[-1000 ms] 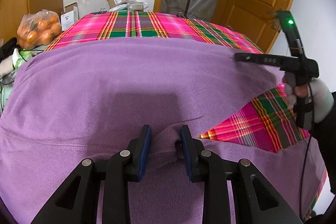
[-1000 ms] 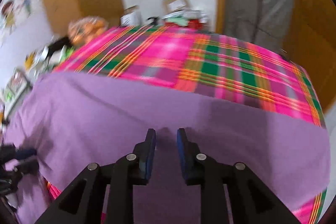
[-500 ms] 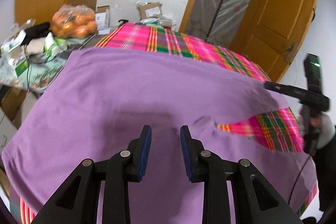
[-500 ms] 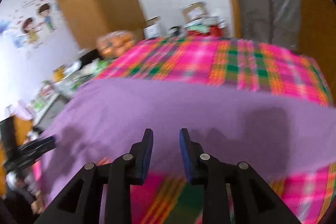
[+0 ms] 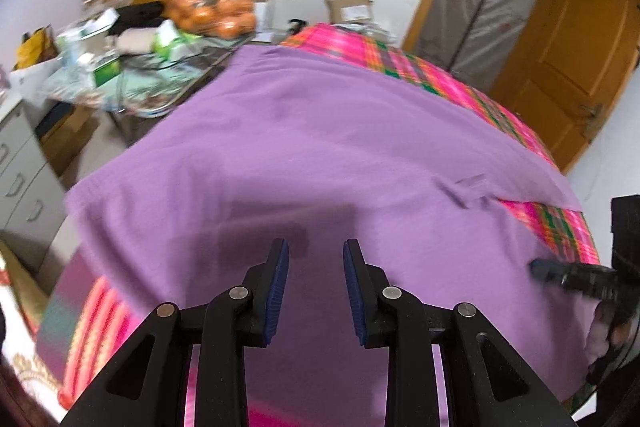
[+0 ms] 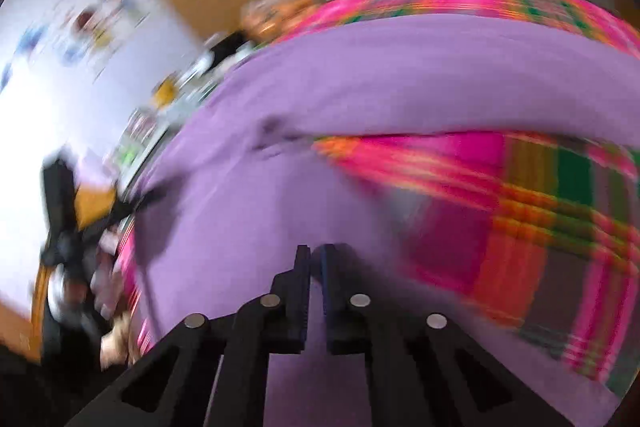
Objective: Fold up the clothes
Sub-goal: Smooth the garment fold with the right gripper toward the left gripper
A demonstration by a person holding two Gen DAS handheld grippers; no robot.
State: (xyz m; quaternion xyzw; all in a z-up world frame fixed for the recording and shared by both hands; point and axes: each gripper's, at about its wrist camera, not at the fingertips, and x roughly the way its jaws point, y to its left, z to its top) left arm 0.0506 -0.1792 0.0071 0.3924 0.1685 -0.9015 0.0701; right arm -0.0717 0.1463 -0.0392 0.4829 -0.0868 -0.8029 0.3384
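Observation:
A purple garment (image 5: 340, 147) lies spread over a table with a pink and green plaid cloth (image 5: 440, 75). My left gripper (image 5: 314, 255) hovers over its near part, open, with nothing between the blue pads. In the blurred right wrist view my right gripper (image 6: 315, 255) is over the garment (image 6: 400, 75) near its lower edge, where the plaid cloth (image 6: 540, 207) shows. Its jaws are closing to a thin slit, and I see no cloth between them. The right gripper (image 5: 538, 266) also shows at the right edge of the left wrist view.
A bag of oranges (image 5: 212, 9) and packets crowd a side table (image 5: 120, 59) at the far left. A grey drawer unit (image 5: 20, 167) stands at the left. A wooden door (image 5: 568, 47) is at the back right, and boxes lie beyond the table's far end.
My left gripper let go of the fold it pinched and swung left across the garment. My right gripper moved to the garment's lower edge and its jaws came together.

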